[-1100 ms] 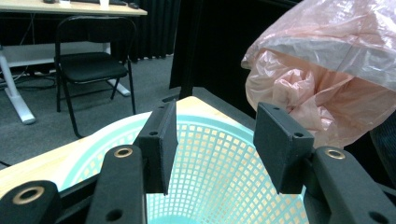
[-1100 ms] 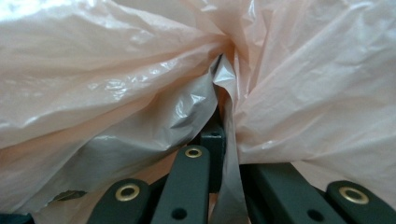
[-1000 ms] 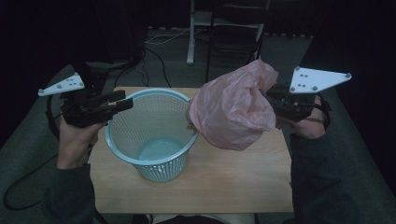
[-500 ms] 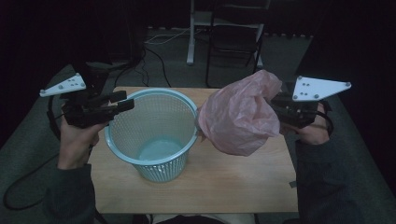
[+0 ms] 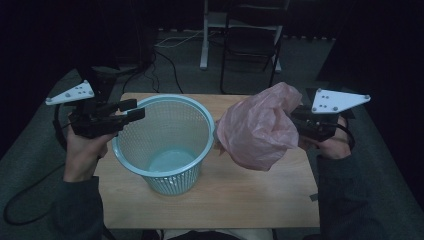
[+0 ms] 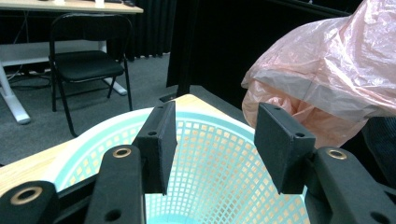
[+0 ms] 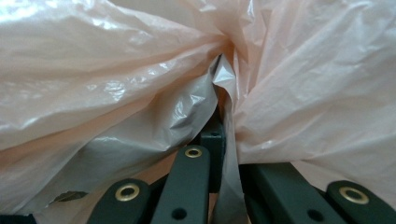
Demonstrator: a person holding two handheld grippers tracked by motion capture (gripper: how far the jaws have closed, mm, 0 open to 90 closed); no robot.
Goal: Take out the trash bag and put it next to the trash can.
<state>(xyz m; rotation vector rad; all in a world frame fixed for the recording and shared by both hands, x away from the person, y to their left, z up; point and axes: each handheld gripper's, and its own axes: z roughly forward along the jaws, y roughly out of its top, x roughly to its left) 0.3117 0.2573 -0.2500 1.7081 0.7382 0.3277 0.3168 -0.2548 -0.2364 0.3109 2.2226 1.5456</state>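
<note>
The right gripper [image 5: 296,121] has its 2 jaws clamped on a fold of the pink plastic bag [image 5: 257,127], which billows above the wooden table [image 5: 240,200] just beside the pale-blue mesh wastebasket [image 5: 165,142]. The left gripper [image 5: 134,110] – jaws wide, holding nothing – hovers at the basket's left rim.

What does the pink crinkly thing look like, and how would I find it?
Start at the light wooden table and its pale blue mesh plastic basket. Just right of the basket, a puffy, see-through pink plastic bag is pinched in the right gripper. It is soft and crumpled, unlike the stiff round basket.
</note>
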